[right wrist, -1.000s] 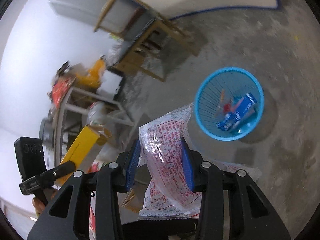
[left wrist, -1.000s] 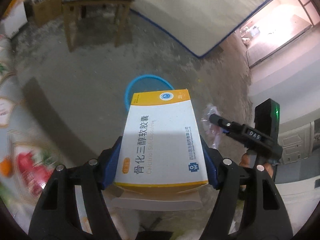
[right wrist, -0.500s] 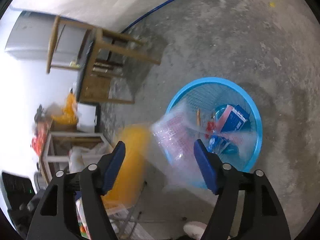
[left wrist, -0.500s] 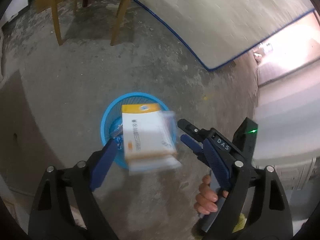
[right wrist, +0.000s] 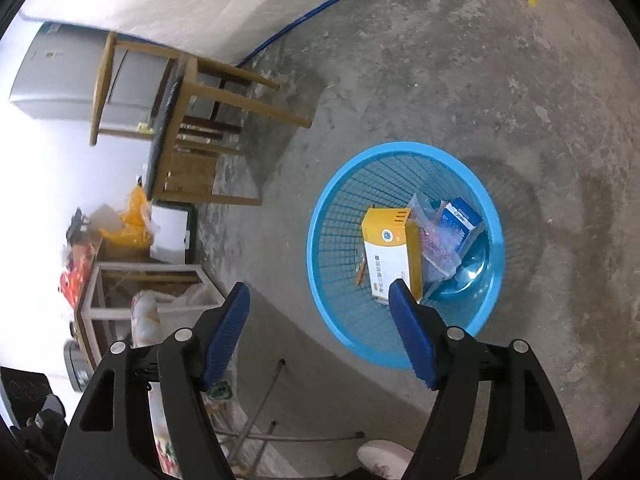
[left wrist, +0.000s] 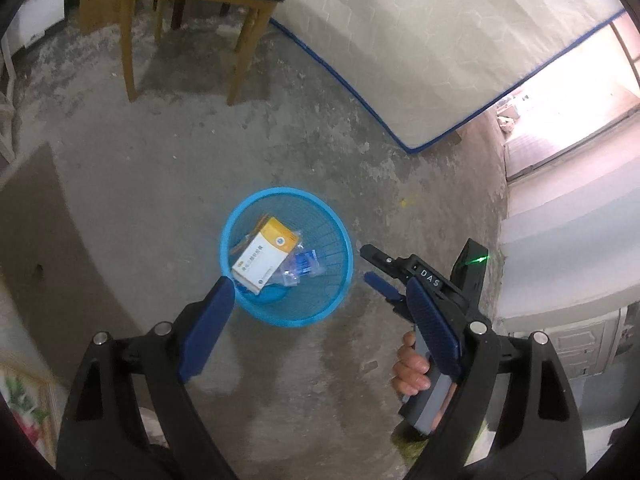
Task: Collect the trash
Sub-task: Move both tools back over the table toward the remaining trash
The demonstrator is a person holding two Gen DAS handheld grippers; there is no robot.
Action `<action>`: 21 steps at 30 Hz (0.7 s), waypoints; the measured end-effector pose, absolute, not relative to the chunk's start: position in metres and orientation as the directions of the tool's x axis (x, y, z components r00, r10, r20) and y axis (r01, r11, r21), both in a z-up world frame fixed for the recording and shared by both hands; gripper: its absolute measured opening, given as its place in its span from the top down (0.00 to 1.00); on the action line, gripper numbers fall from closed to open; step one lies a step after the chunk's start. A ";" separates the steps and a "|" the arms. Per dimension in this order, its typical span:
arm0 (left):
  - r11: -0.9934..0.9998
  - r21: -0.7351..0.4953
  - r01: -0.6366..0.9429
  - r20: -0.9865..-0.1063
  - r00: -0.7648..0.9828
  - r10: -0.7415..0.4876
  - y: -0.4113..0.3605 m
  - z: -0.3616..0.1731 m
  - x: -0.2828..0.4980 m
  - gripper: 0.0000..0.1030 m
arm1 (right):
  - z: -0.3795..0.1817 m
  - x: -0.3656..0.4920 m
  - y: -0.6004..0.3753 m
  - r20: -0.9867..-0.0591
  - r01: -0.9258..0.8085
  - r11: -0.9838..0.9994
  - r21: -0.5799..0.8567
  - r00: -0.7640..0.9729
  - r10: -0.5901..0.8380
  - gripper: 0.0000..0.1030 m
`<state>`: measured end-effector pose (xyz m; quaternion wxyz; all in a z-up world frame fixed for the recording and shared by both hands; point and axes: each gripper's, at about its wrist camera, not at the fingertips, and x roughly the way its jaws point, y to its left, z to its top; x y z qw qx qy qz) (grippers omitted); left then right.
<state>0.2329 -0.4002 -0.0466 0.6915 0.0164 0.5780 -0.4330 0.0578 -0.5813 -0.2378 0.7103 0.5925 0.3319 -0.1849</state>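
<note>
Having dropped their loads, both grippers, left [left wrist: 318, 322] and right [right wrist: 320, 330], hung with jaws apart above the blue basket [right wrist: 320, 216]; medicine box [right wrist: 394, 248] and plastic wrapper [right wrist: 438, 246] lay inside, completing 2 deposits.

Yellow-white box [right wrist: 390, 254] and clear wrapper [right wrist: 438, 246] lie inside blue basket [right wrist: 404, 356].

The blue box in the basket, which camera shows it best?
The right wrist view: the blue box lies unobstructed, top face visible, against the basket wall. In the left wrist view only a small blue patch shows under clear plastic.
</note>
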 end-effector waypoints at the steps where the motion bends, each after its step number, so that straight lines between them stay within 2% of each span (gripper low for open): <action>1: 0.617 -0.471 0.630 -0.809 -0.029 -0.587 -0.389 -0.038 0.227 0.19 | -0.230 0.056 -0.577 -0.691 0.648 0.260 0.716 0.711 0.131 0.32; 7: 0.633 -0.394 0.666 -0.803 0.086 -0.590 -0.309 0.004 0.195 0.19 | -0.175 0.053 -0.543 -0.696 0.578 0.455 0.678 0.703 0.144 0.32; 13: 0.689 -0.314 0.654 -0.755 0.268 -0.598 -0.209 0.042 0.157 0.19 | -0.107 0.068 -0.489 -0.663 0.430 0.622 0.654 0.721 0.199 0.32; 21: 0.794 -0.181 0.580 -0.726 0.466 -0.506 -0.073 0.047 0.116 0.19 | -0.032 0.112 -0.378 -0.647 0.191 0.773 0.604 0.684 0.337 0.29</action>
